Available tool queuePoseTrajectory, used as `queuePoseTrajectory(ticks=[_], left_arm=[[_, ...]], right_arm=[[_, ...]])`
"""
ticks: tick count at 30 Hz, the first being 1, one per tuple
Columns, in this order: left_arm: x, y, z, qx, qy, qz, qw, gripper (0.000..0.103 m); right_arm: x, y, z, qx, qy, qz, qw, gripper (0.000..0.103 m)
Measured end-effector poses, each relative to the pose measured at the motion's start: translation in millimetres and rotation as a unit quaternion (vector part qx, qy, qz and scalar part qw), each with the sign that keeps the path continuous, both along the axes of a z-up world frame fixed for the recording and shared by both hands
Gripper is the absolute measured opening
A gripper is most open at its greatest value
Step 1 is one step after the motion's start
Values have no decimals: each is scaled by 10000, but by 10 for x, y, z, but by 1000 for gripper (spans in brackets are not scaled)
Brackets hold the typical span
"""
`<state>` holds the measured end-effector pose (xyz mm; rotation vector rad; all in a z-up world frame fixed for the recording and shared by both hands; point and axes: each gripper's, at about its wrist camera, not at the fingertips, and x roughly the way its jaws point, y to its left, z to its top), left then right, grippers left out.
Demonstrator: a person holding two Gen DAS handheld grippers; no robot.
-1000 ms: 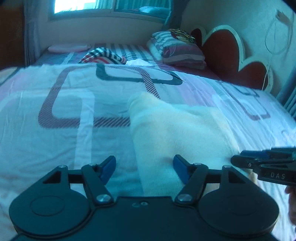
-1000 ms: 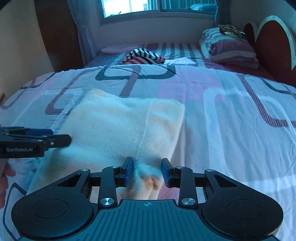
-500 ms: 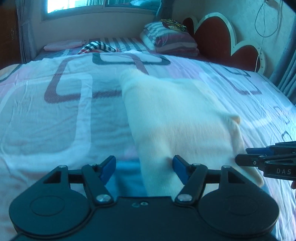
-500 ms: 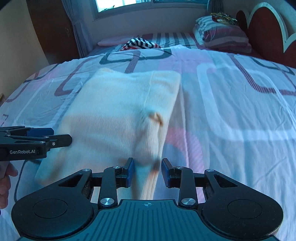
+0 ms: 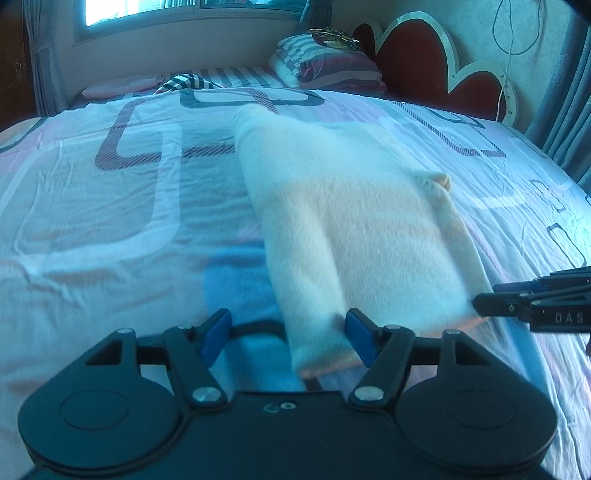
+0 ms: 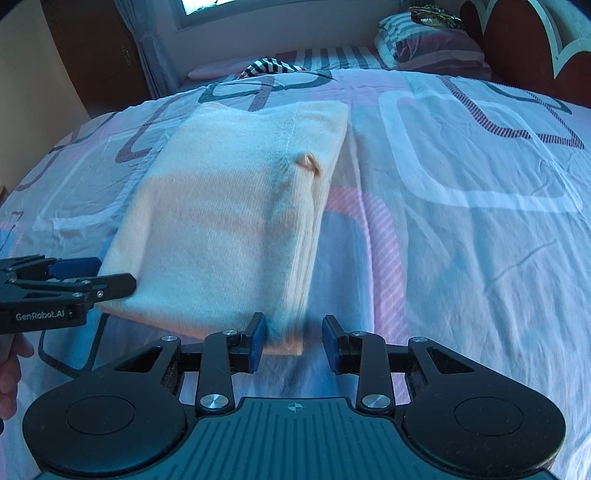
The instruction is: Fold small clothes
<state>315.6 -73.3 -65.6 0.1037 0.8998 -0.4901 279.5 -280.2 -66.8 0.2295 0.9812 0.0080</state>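
With the cream sweater already lying folded into a thick rectangle on the bed, both the left tool and right tool stand released at its near corners, leaving perhaps one more fold.

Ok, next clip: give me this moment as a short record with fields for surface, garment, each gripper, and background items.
surface: bed with a patterned sheet
garment: cream knit garment, folded into a rectangle, lying flat
left gripper: open, near left corner of the garment between its jaws, pads not pressing
right gripper: open, near right corner between its jaws, not clamped
background: striped pillows, striped cloth, heart-shaped headboard, window
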Motion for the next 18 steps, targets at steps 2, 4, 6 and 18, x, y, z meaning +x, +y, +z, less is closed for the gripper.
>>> queuePoseTrajectory(ticks=[2,4,6,18], left_arm=[[12,52,49,-75,-14,57,10000,69],[76,109,129,-239,-116,165,9995,67],[197,122,200,-332,-191,265,9989,67],[897,-78,25,-346,111,454,9983,83]], right_arm=[[-9,-14,37,27,-51,-61,10000,32],[-43,-29,180,-6,-455,-147,9989,32],[5,-60,302,23,-748,-242,9969,32],[895,-250,19,-96,-594,-384,9974,32]])
